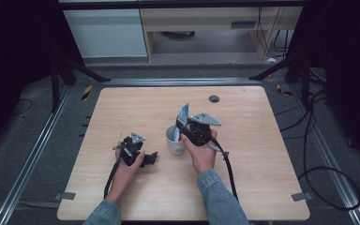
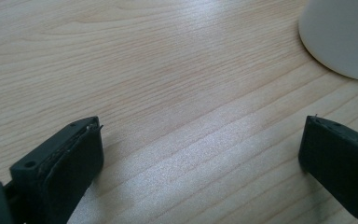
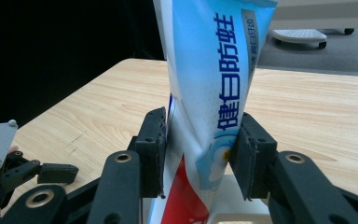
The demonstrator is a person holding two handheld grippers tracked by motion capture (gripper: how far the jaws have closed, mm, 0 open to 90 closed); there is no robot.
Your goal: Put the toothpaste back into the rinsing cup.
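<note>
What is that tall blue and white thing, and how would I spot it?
Find the wooden table, then the white cup near its middle. Upright over the cup stands a toothpaste tube, pinched by the right gripper: the one printed, colourful thing.

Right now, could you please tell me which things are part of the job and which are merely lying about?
In use: blue-and-white toothpaste tube, clamped in the right gripper; white ceramic cup under it.
Idle: left gripper, open beside the cup; small dark round disc near the far table edge.
</note>
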